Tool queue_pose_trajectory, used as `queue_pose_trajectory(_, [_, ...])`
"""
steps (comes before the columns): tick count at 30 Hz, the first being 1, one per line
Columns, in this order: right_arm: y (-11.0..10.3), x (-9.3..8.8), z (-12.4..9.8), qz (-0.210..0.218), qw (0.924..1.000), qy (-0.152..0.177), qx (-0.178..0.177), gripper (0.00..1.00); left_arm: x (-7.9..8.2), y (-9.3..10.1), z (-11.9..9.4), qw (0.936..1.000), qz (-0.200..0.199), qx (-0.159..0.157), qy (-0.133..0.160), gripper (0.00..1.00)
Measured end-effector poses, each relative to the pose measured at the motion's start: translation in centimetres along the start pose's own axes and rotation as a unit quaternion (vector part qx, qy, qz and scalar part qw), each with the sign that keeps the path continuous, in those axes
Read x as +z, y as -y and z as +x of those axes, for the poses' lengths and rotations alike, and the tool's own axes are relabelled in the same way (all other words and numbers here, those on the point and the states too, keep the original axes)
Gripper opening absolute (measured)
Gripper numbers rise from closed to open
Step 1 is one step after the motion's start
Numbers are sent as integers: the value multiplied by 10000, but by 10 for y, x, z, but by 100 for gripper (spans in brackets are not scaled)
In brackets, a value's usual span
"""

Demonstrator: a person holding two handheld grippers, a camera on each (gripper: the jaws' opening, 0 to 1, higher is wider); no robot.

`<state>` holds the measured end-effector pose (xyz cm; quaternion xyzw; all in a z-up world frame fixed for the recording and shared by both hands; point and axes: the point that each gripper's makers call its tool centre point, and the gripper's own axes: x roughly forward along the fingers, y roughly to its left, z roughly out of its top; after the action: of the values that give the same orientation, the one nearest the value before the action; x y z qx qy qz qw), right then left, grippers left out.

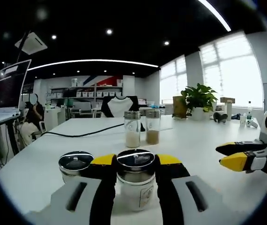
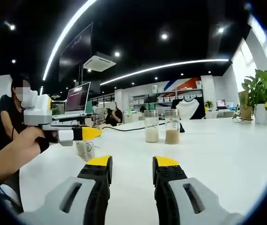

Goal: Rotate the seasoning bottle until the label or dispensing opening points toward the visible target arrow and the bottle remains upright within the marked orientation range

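Observation:
A glass seasoning bottle (image 1: 136,187) with a dark shiny lid and a pale label stands upright on the white table (image 1: 194,140), between my left gripper's (image 1: 136,161) yellow-tipped jaws, which press on both of its sides. A second lidded bottle (image 1: 76,164) stands just to its left, outside the jaws. In the right gripper view, a hand holds the left gripper (image 2: 90,133) over both small bottles (image 2: 85,150). My right gripper (image 2: 132,162) is open above bare table, and it enters the left gripper view from the right (image 1: 232,154).
Two taller shakers, one with pale contents (image 1: 132,129) and one with brown contents (image 1: 152,127), stand mid-table. A black cable (image 1: 77,135) crosses behind them. A laptop (image 1: 9,86) sits at the far left, a potted plant (image 1: 199,98) at the back right. A seated person (image 2: 11,122) is at the table's end.

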<state>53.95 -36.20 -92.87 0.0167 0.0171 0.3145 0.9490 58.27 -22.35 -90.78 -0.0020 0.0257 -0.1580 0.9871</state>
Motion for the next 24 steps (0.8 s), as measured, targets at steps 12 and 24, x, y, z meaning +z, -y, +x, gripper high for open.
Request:
queue_pose_trajectory(12, [0,-4,-1,27,10000,-57,10,33,-1,2,-1,9998,106,129,92,34])
queue_pose_trajectory(24, [4,-3,-4,81,9999,-39,-47,34,0,-2,4,9996,221,151,2,34])
